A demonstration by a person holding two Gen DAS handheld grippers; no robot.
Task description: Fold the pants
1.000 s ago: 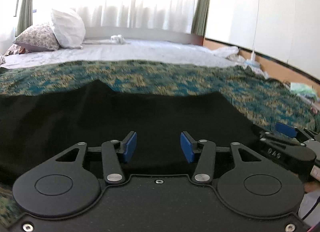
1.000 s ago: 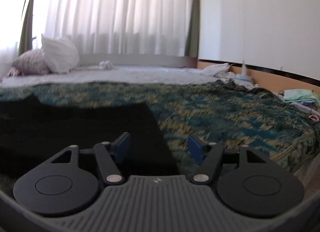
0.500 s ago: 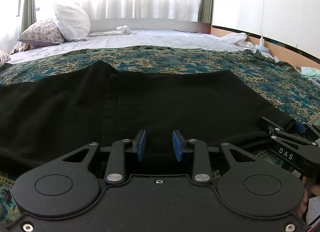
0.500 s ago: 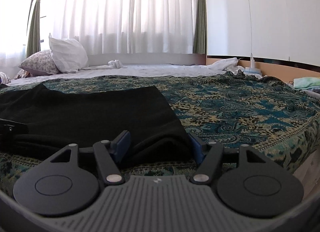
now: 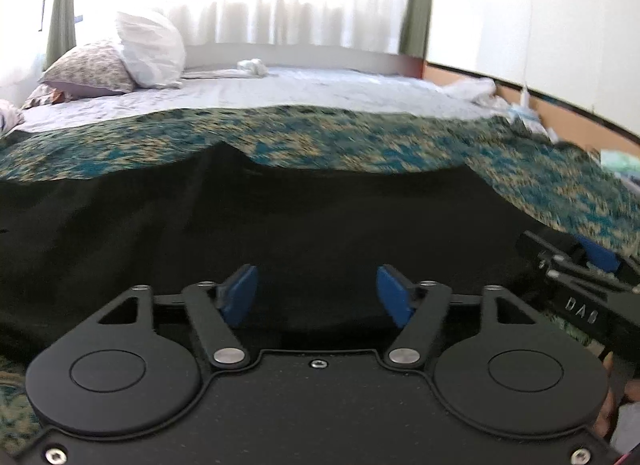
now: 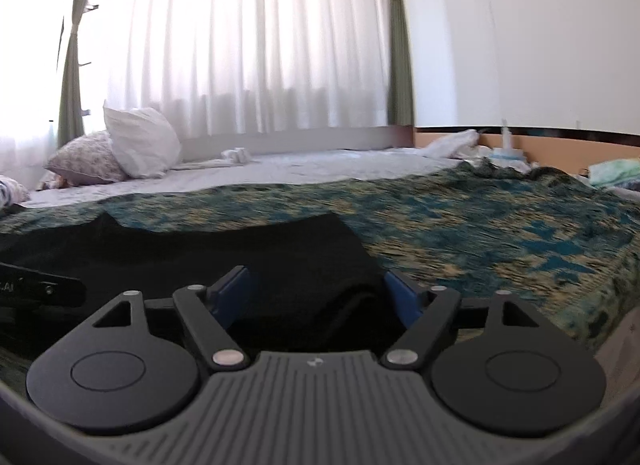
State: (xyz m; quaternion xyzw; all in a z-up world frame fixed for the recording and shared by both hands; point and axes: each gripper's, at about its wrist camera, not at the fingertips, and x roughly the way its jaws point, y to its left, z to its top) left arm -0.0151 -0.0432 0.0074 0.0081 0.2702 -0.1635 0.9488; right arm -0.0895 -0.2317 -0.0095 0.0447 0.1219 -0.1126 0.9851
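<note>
Left gripper (image 5: 316, 291): its jaws stand wide apart and hold nothing; only dark cloth shows in the gap between the two blue pads (image 5: 239, 294).
Right gripper (image 6: 316, 295): its jaws are also wide apart and clamp nothing. A raised fold of the black cloth lies in the gap, close against the inner side of the right-hand pad (image 6: 404, 297); I cannot tell if it touches the pad.
Pants (image 5: 280, 225): black, spread flat directly ahead of and below the left jaws, reaching far to the left of them. In the right wrist view the pants (image 6: 240, 249) lie ahead of the jaws and to their left, and their right edge ends just ahead of the right-hand pad.
Bedspread (image 6: 480, 233): teal and beige pattern, under the pants, open to the right of the right jaws and beyond the pants in both views.
Other gripper seen: the right gripper (image 5: 588, 265) shows at the right of the left jaws, over the edge of the pants.
Pillows (image 5: 148, 51): far ahead of the jaws and to the left, white one leaning on a flowered one.
Curtain (image 6: 248, 45): white, behind the bed, far ahead.
</note>
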